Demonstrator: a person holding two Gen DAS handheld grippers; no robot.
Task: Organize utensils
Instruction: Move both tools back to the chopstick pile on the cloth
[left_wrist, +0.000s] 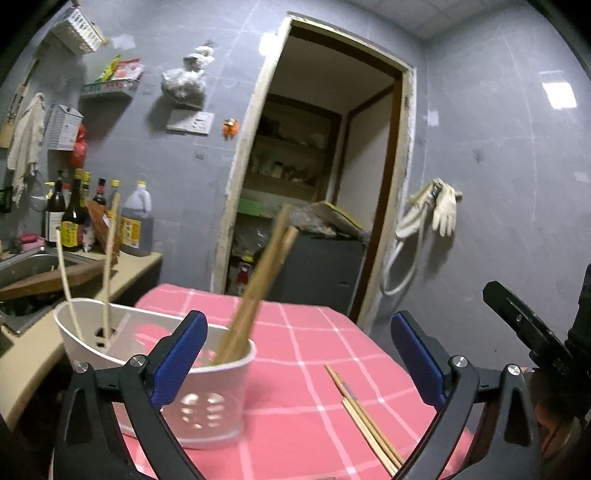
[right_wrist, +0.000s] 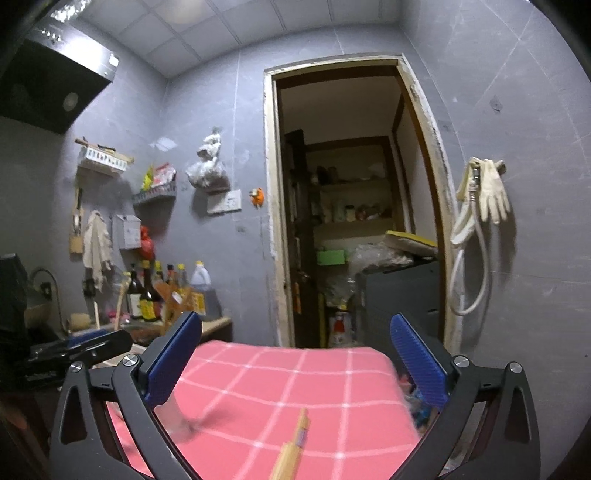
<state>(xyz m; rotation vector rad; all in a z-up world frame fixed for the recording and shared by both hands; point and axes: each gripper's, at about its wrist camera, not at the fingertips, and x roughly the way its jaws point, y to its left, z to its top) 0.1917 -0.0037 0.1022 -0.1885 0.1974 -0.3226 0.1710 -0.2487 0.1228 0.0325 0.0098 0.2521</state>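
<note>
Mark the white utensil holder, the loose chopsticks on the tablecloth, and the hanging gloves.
white utensil holder (left_wrist: 207, 410), left wrist view, perforated front wall.
loose chopsticks (left_wrist: 364, 415), left wrist view, middle of the bundle.
hanging gloves (right_wrist: 493, 194), right wrist view, palm of the glove.

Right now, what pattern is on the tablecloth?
Pink tablecloth with a white grid check, clearest in the right wrist view.

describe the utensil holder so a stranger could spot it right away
On the pink checked tablecloth, near its sink-side edge, stands the white utensil holder. It alone is an oblong tub with round holes in its wall, and wooden chopsticks lean out of it.
</note>
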